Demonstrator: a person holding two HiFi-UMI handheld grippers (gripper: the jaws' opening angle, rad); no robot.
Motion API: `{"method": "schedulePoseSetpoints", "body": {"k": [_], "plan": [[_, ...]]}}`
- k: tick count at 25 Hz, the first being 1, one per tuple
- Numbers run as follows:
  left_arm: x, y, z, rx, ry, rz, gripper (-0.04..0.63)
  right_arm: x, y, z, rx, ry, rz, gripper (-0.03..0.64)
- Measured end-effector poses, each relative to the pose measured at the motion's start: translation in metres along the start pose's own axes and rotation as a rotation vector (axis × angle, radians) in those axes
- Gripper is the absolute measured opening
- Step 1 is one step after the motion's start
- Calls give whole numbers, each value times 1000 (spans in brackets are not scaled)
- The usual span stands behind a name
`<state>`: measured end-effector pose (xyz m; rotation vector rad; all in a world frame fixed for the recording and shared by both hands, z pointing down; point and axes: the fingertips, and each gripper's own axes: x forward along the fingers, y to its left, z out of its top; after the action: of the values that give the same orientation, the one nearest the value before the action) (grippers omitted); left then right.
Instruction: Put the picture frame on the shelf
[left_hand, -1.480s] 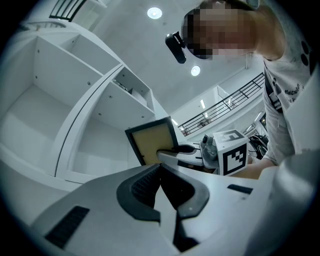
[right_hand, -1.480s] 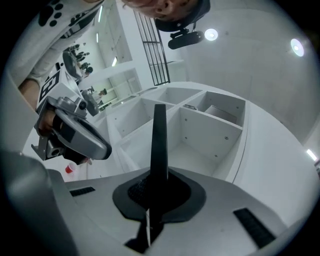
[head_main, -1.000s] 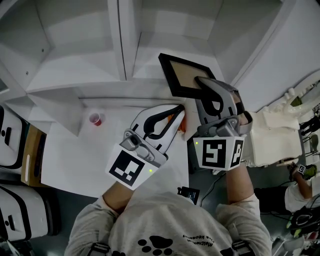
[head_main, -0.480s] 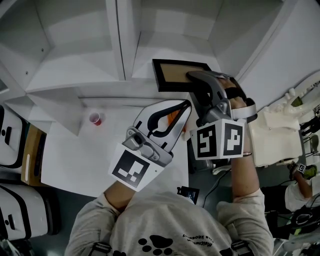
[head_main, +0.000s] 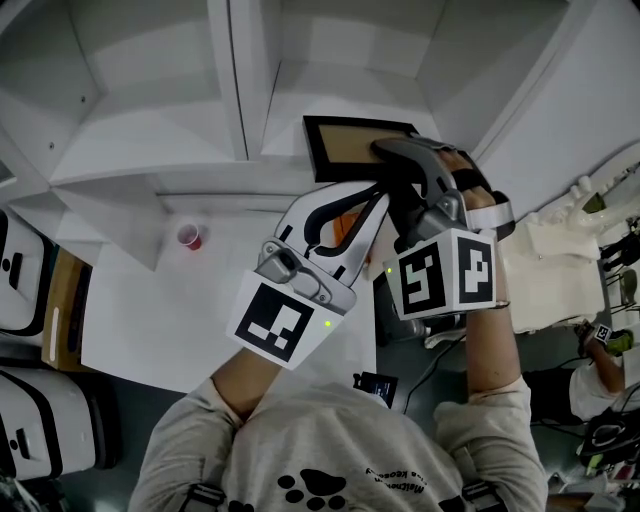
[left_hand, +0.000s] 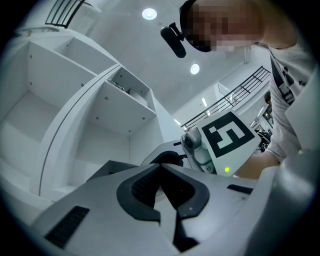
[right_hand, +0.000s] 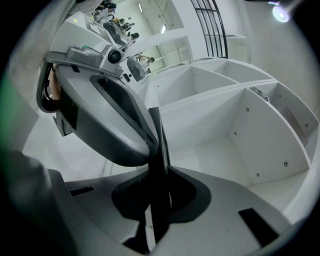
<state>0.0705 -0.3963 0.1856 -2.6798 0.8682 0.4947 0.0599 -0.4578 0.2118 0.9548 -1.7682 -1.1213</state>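
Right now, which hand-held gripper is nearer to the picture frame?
Right. The right hand-held gripper is shut on the picture frame at its right side, holding it up at the shelf. The left hand-held gripper sits just below the frame's lower edge, jaws together, gripping nothing.

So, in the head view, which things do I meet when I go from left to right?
Red cup → left gripper → right gripper, which grips the picture frame.

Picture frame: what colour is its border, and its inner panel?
Black border, tan panel on the frame; clearest in the head view.
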Motion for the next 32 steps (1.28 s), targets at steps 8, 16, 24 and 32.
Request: {"method": "schedulePoseSetpoints", "body": {"k": [8, 16, 24, 32], "plan": [[8, 7, -6, 6, 15, 24, 20, -3, 7, 1, -19, -12, 62, 102], [18, 10, -15, 29, 38, 33, 20, -7, 12, -6, -22, -2, 83, 167], [30, 14, -20, 47, 46, 39, 20, -22, 7, -16, 2, 20, 27, 167], [39, 19, -20, 46, 47, 56, 20, -32, 3, -21, 20, 26, -24, 119]]}}
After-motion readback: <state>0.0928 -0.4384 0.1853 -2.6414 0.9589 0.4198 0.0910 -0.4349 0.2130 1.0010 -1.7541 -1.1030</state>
